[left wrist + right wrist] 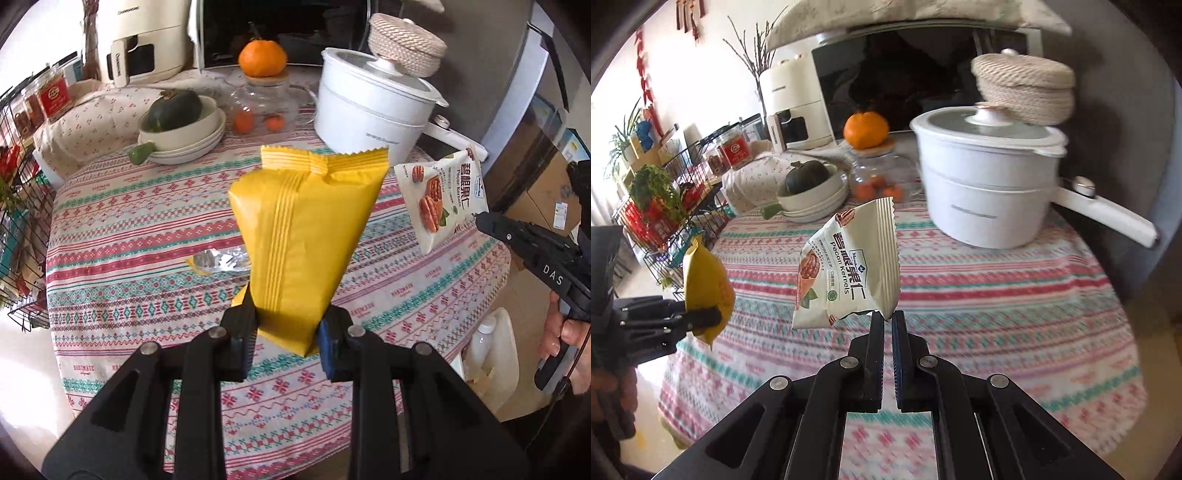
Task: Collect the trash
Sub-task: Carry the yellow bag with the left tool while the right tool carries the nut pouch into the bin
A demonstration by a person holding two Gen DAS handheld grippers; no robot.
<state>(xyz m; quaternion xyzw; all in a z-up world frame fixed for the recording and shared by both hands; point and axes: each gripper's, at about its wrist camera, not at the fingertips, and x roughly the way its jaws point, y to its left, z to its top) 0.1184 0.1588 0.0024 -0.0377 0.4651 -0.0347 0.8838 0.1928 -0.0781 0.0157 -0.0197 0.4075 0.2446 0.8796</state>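
Trash in hand: two packets, both lifted clear above the patterned tablecloth (122, 236). Yellow packet (299, 236) is clamped at its lower end between the fingers of the left gripper (286, 332), jaws closed down to the packet's width; packet stands upright, serrated seal on top. White pecan packet (846, 266) hangs tilted from the right gripper (886, 317), jaws nearly together, pinching one bottom corner.

One more wrapper, torn silver and yellow (221, 260), lies flat on the cloth behind the yellow packet, partly hidden by it.

Surroundings, far side of table: one white lidded pot (373, 107) with long handle pointing right; one woven basket (406, 44) behind its lid; one glass jar (264, 107) with an orange (262, 57) on its lid and small oranges inside, count unclear. One stack of cream dishes (184, 142) holding a dark green squash (173, 109). One cream appliance (144, 40) and one dark-doored oven (280, 29) at back. Wire rack (22, 192) at left, beside table edge.
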